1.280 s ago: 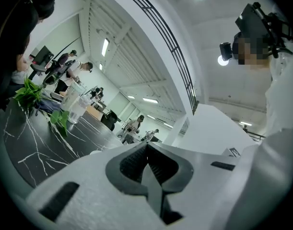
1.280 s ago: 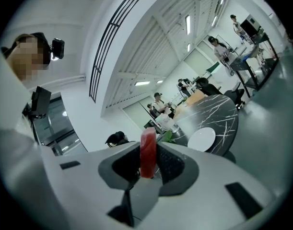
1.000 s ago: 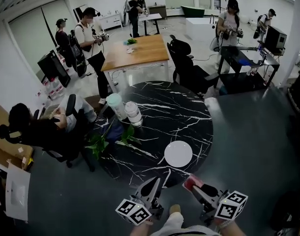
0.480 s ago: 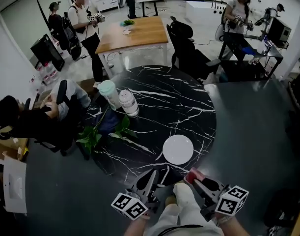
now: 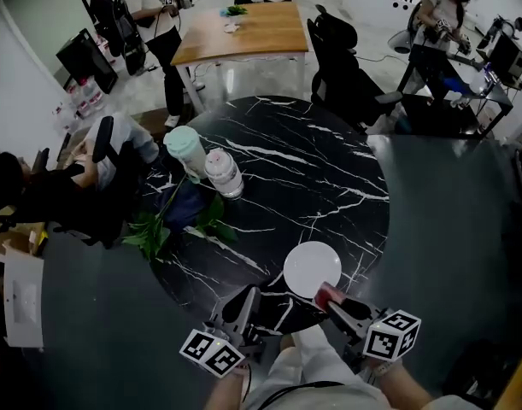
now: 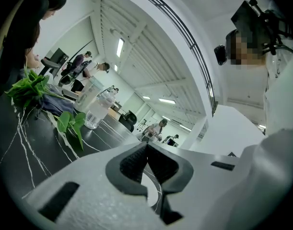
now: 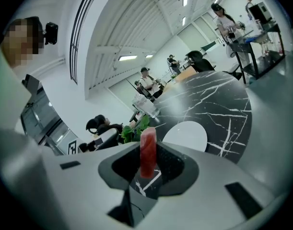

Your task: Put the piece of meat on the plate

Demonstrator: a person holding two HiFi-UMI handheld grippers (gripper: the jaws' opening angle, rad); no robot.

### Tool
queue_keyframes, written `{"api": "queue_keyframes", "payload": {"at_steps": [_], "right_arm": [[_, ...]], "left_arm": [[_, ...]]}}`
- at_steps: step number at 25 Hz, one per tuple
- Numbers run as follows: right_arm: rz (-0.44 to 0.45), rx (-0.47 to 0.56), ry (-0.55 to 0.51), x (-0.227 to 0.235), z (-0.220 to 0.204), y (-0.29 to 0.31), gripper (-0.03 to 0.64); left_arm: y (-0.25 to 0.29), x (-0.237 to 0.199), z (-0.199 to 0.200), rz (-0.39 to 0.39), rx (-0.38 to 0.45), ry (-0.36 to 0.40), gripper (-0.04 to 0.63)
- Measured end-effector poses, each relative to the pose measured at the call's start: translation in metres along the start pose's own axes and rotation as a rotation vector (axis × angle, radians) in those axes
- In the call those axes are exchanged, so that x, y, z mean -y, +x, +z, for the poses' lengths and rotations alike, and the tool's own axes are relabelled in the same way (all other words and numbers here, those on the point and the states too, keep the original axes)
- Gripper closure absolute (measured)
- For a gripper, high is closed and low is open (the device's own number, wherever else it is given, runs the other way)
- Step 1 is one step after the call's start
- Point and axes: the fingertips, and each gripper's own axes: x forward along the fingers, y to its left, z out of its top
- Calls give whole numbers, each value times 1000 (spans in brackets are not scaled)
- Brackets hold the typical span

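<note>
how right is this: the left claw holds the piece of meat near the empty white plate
Wrong on one count: the right claw holds the piece of meat, as the right gripper view shows. The left claw is shut on nothing. The meat is indeed near the empty white plate.

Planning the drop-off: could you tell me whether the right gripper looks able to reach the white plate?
Probably yes: the right gripper, shut on the piece of meat, is close beside the white plate, and nothing stands between them.
</note>
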Motion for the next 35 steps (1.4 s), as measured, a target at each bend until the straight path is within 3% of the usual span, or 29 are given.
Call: {"api": "queue_keyframes", "payload": {"at_steps": [14,25,30,35], "right_arm": [[20,-254,18,53,-9,81,522],[22,-400,3,58,-14,99,522],[-27,-476,-152,65,-14,100,519],[-66,-480,-255,65,-13,101,507]], "left_arm": [[-1,-56,-23,162,-3,-82,586],[-22,-67,-26,210,32,-89,586],[-28,-68,-21,217,49,-91,586],[-36,-66,-16,215,62,-89,586]]}}
